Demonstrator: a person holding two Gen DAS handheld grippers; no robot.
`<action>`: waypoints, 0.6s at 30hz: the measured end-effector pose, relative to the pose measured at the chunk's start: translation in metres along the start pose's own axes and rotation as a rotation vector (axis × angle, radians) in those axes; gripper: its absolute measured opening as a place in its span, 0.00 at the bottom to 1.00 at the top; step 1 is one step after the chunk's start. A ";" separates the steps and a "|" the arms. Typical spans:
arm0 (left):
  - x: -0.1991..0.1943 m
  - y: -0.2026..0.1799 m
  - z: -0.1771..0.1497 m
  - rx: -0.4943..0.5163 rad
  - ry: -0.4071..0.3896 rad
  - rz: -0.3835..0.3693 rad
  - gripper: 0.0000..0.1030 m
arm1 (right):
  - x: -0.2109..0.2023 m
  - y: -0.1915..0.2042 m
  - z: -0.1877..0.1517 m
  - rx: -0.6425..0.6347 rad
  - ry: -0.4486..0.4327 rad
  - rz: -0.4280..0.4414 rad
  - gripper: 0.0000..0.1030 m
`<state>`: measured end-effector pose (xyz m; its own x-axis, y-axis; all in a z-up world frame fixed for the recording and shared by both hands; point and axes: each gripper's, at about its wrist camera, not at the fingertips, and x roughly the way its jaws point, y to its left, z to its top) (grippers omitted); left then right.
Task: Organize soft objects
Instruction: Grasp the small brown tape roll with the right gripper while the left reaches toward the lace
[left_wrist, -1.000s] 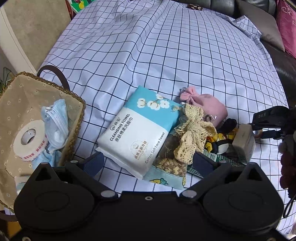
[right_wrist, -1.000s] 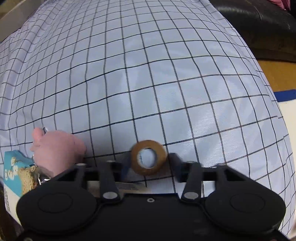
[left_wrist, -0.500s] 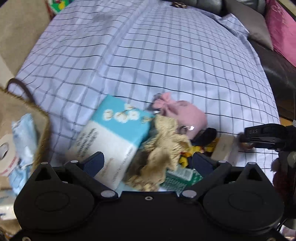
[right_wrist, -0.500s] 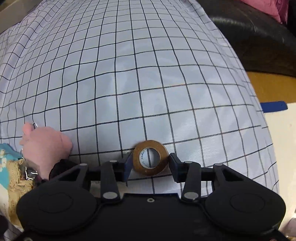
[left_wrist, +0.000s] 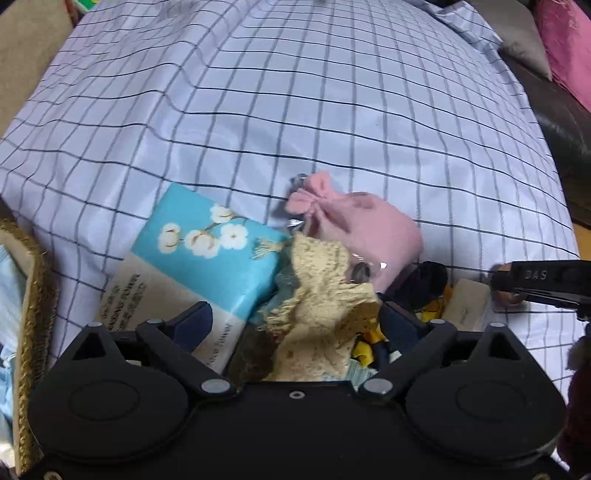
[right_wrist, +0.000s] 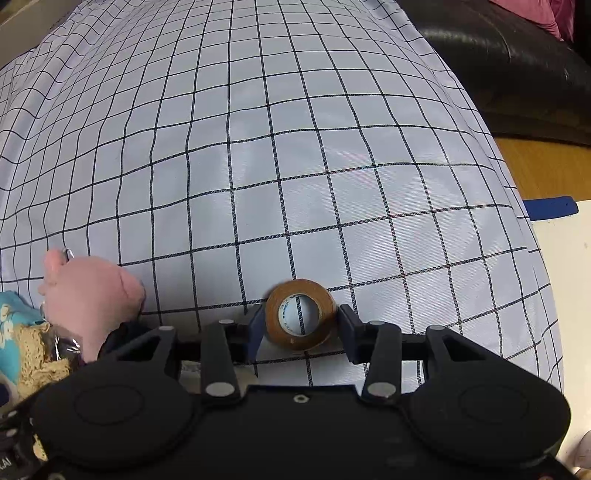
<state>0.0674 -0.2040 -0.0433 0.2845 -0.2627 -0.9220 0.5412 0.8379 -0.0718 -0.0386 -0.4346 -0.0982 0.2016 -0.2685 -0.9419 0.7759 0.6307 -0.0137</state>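
Both fingers of the closing left claw (left_wrist: 295, 325) flank the lace pouch (left_wrist: 325, 306), seemingly not yet pinching.

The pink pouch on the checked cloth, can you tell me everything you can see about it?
The pink pouch looks like soft, fuzzy fabric, plump and rounded. Its neck is gathered tight into a little ruffle that points up-left in the left wrist view, with something small and shiny beside it. It lies on its side on the checked cloth. The cream lace bag overlaps its lower edge, and a dark item sits against its lower right. No gripper touches it.
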 end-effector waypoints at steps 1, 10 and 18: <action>0.000 -0.002 0.000 0.011 0.003 -0.006 0.66 | 0.000 0.000 0.000 0.001 0.000 0.001 0.41; -0.002 0.007 0.000 -0.005 0.027 -0.079 0.44 | -0.002 -0.001 0.002 -0.005 -0.001 -0.001 0.41; -0.013 0.016 0.000 -0.045 0.038 -0.087 0.44 | -0.001 -0.002 0.002 -0.003 0.001 -0.010 0.41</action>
<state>0.0725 -0.1871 -0.0324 0.2073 -0.3180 -0.9251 0.5263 0.8334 -0.1685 -0.0393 -0.4373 -0.0961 0.1929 -0.2739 -0.9422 0.7764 0.6298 -0.0242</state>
